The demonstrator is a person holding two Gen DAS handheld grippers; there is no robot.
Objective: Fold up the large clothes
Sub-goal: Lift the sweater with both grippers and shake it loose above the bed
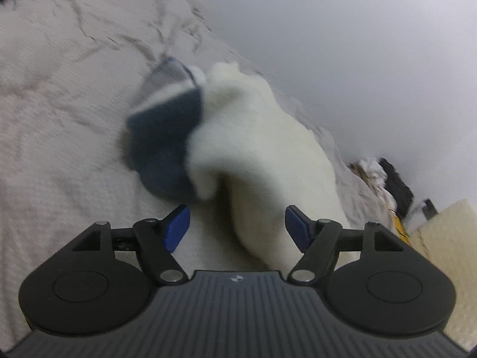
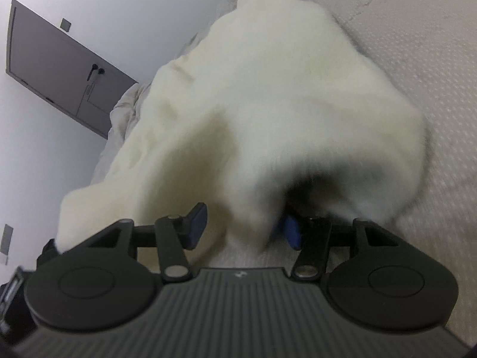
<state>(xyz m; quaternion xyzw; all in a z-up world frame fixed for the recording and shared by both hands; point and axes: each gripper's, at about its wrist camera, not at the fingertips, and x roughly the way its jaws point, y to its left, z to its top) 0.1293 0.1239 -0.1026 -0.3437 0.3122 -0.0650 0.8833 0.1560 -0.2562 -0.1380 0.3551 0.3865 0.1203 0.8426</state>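
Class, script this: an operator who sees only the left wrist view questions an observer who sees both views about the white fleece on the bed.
Operator: I see the fleece ahead of the open left gripper. Where is the right gripper?
Observer: The right gripper is at the fleece's near edge, open, with a fold hanging between its fingers.
Operator: What lies beyond that side?
Observer: A grey door in the wall, left of the bed cover.

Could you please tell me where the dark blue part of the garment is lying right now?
In the left wrist view the dark blue part lies on the pale bedspread, left of centre, against the left edge of the white fleece garment and beyond the left gripper.
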